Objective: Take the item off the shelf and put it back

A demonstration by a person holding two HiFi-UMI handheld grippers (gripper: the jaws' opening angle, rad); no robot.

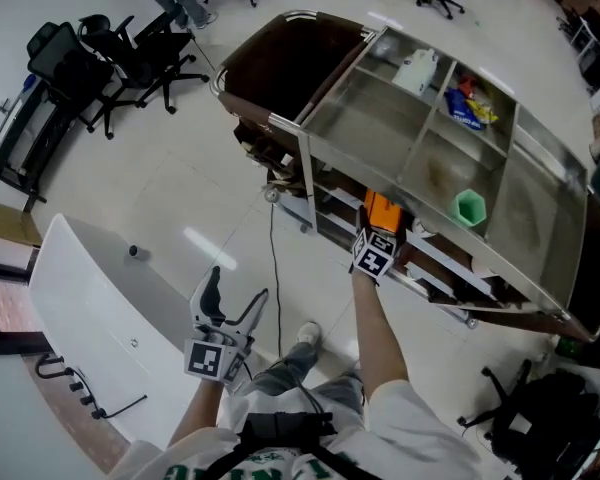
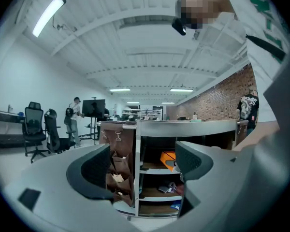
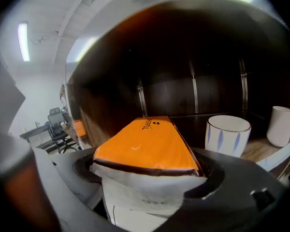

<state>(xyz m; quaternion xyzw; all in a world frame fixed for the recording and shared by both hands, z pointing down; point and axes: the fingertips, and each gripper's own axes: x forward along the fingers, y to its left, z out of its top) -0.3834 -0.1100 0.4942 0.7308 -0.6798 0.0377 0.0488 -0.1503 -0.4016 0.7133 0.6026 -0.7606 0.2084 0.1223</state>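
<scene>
Grips one orange pack in the right gripper, with jaws part-way apart and pressed on the pack's white near end, one on each side, orange face up and running away from the camera

Reaches with it into the shelf, just under the steel top. Seen from the head view, sits with the pack poking out just past the gripper's tips, at the shelf's front edge. Cannot tell whether the pack's far end rests on the board or hangs above it

Shares that board with two white cups, both to the pack's right, upright and apart from it: one with blue marks near, one plain further right

Holds the left gripper low and well apart from the shelf, over the floor, with jaws wide apart and nothing between them. Looks through that gap at the shelf front, with the same orange pack small on the upper board

Carries three things on the steel top, in three separate compartments: one green cup, one white jug, one snack bag
</scene>
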